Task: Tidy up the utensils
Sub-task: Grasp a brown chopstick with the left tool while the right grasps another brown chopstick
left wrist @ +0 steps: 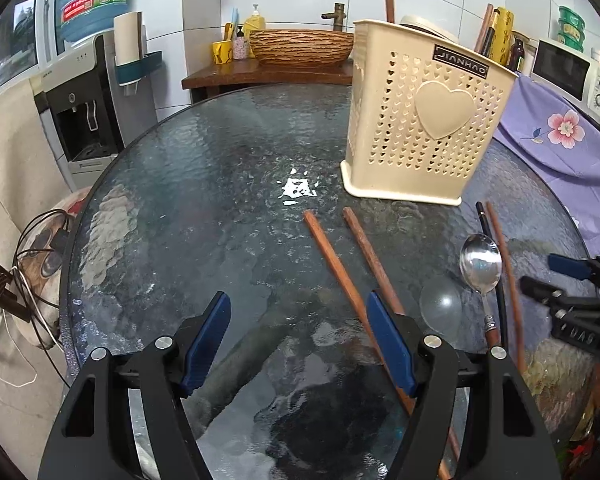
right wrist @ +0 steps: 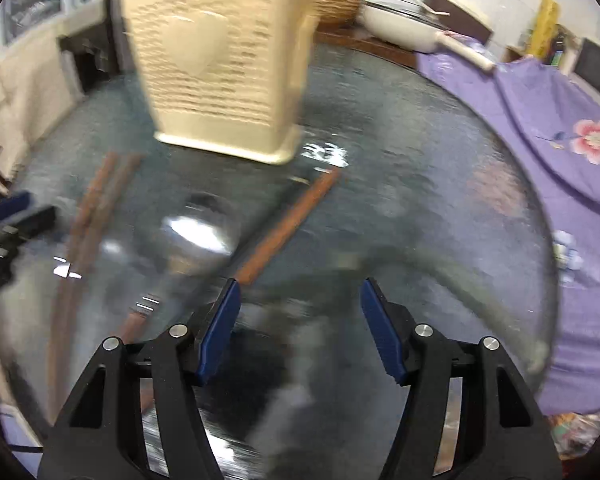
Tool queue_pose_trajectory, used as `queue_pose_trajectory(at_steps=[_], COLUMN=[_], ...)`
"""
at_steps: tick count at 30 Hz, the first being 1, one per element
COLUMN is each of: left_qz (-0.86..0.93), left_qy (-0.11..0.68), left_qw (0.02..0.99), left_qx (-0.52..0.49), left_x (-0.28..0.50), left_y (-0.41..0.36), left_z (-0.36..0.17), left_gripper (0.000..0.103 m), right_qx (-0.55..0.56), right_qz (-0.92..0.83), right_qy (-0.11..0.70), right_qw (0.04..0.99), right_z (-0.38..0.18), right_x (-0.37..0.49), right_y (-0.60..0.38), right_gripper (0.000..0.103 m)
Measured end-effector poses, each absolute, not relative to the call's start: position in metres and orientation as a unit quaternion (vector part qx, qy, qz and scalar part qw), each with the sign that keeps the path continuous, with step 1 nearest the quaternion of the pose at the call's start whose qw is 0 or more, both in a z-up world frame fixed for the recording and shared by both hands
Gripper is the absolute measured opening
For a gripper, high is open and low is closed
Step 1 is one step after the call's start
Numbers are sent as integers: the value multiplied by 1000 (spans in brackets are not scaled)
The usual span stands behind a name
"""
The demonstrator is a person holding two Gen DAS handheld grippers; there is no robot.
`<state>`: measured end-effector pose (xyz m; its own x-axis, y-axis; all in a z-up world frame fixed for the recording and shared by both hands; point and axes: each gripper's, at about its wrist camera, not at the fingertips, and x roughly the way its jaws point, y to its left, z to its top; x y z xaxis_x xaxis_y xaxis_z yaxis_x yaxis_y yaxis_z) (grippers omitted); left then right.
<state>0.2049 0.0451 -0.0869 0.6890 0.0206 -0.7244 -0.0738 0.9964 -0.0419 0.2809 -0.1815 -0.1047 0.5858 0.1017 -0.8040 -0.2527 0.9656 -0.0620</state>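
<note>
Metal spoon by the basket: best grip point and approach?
Grip the spoon at its thin neck just below the bowl, coming straight down with the right gripper, jaws across the handle. It lies flat on the glass table, and dark chopsticks lie close alongside its right, so keep the fingers narrow.

The left gripper (left wrist: 298, 344) is built from matte black plastic arms with triangular cut-outs, and round silver screws (left wrist: 163, 343) are set at the joints. Each finger is faced with a long blue pad (left wrist: 205, 344) ribbed along its inner edge. The right gripper (right wrist: 300, 330) is made the same way, with black arms, silver screws and blue pads (right wrist: 381, 330), and pale raised lettering is seen on its black body from the left wrist camera, too small to be read.
</note>
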Motion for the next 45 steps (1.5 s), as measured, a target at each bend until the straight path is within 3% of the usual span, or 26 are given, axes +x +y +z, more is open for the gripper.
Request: queue_pose_trajectory(at_steps=[6, 11, 15, 19, 24, 34, 45], left_qz=[26, 17, 14, 15, 9, 2, -12], left_qy=[393, 398, 409, 418, 430, 443, 455], left_qw=[919, 916, 911, 908, 902, 896, 889], left_qx=[-38, -39, -43, -34, -19, 22, 46], left_x=[211, 224, 236, 249, 264, 282, 289], left_y=[48, 46, 48, 44, 34, 20, 11], left_z=[-86, -85, -89, -92, -97, -97, -97], left_gripper=[68, 52, 47, 43, 40, 12, 11], right_qx=[-40, -26, -9, -20, -41, -32, -42], right_qz=[118, 107, 99, 99, 97, 103, 110], right_qy=[448, 460, 470, 478, 480, 490, 493], right_qw=[885, 881, 877, 873, 871, 865, 862], right_z=[-98, -104, -107, -110, -111, -108, -107], right_x=[285, 303, 316, 326, 337, 359, 368], right_y=[-199, -193, -194, -185, -174, -177, -169], right_gripper=[61, 44, 42, 31, 29, 16, 12])
